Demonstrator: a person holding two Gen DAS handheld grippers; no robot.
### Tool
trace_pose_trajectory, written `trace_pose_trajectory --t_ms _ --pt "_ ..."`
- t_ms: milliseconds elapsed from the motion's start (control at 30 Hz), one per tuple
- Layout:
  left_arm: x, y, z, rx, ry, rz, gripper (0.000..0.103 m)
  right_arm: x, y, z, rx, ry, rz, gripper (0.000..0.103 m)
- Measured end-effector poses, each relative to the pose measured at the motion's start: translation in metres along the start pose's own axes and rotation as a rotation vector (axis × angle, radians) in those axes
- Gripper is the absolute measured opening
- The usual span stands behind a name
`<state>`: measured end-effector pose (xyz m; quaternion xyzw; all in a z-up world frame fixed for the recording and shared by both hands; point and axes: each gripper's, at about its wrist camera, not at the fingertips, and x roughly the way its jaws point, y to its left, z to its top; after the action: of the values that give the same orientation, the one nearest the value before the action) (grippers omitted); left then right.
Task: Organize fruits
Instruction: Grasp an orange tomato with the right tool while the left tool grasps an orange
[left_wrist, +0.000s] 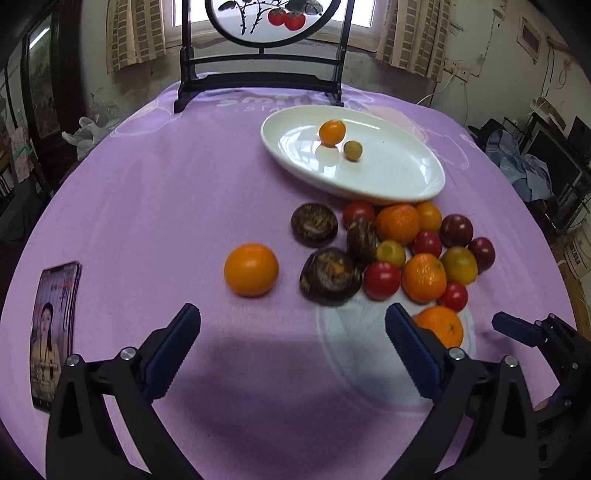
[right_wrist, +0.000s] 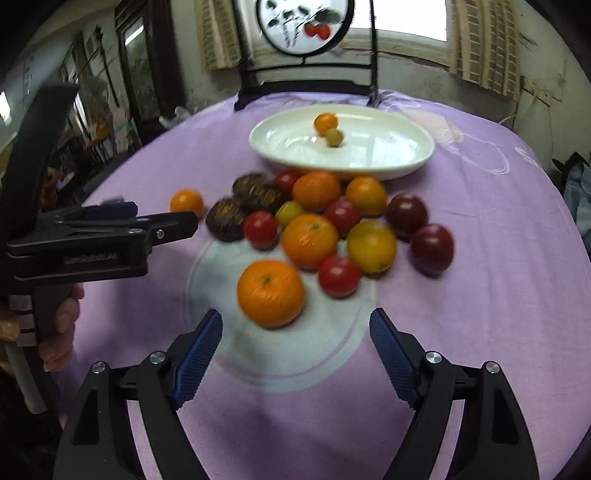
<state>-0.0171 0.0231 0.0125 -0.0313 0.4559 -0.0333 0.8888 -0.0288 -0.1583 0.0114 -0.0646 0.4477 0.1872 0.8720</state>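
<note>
Both tongs we are holding released, nothing between pads: left gripper (left_wrist: 291, 317), right gripper (right_wrist: 295, 325). Fruit pile (right_wrist: 317, 225) lying on purple cloth (left_wrist: 147, 206), near side of white plate (left_wrist: 413, 173). Plate carrying small orange fruit (left_wrist: 332, 132) and small green fruit (left_wrist: 352, 150). Lone orange (left_wrist: 251, 269) left of pile; phone (left_wrist: 55, 332) far left.

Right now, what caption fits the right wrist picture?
Open right gripper faces an orange before a fruit pile; two small fruits sit in the white plate.
</note>
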Motion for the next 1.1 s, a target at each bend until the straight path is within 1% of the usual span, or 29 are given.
trace_pose_trajectory --t_ms 67,133,200,233,300,333,367,400,467,700,767,833,967,1033,1100 --pt "0.001 0.005 -0.012 0.002 0.023 0.003 0.098 0.01 0.009 -0.003 -0.015 0.032 -0.025 0.083" --pt "0.004 0.009 -0.019 0.004 0.04 0.012 0.098 0.016 0.017 -0.004 -0.023 0.049 -0.025 0.082" --pt "0.006 0.013 -0.021 0.003 0.051 0.018 0.098 0.023 0.025 -0.002 -0.035 0.064 -0.051 0.08" --pt "0.007 0.015 -0.022 -0.002 0.053 0.019 0.098 0.026 0.027 -0.002 -0.038 0.072 -0.059 0.073" --pt "0.009 0.019 -0.02 -0.013 0.059 0.02 0.098 0.029 0.028 0.001 -0.022 0.07 -0.054 0.068" --pt "0.01 0.022 -0.019 -0.022 0.062 0.025 0.098 0.029 0.028 0.002 -0.013 0.068 -0.054 0.063" --pt "0.011 0.024 -0.018 -0.03 0.064 0.027 0.098 0.03 0.027 0.003 -0.004 0.06 -0.061 0.053" --pt "0.013 0.026 -0.017 -0.037 0.065 0.029 0.098 0.03 0.026 0.004 0.001 0.049 -0.076 0.045" --pt "0.017 0.028 -0.013 -0.04 0.071 0.037 0.098 0.029 0.019 0.004 0.031 0.039 -0.054 0.043" --pt "0.037 0.038 0.009 -0.052 0.085 0.103 0.098 0.022 -0.001 -0.001 0.103 0.021 0.056 0.043" --pt "0.046 0.041 0.015 -0.046 0.089 0.139 0.098 0.021 -0.003 -0.001 0.107 0.022 0.056 0.043" --pt "0.054 0.043 0.021 -0.039 0.098 0.154 0.098 0.019 -0.001 -0.002 0.096 0.019 0.051 0.043" --pt "0.063 0.04 0.03 -0.025 0.098 0.156 0.098 0.014 0.005 -0.004 0.063 0.0 0.059 0.043" --pt "0.065 0.034 0.035 0.004 0.085 0.14 0.086 0.013 0.006 -0.004 0.057 -0.004 0.062 0.043" --pt "0.063 0.026 0.038 0.022 0.079 0.113 0.053 0.014 0.005 -0.003 0.06 0.001 0.064 0.043"
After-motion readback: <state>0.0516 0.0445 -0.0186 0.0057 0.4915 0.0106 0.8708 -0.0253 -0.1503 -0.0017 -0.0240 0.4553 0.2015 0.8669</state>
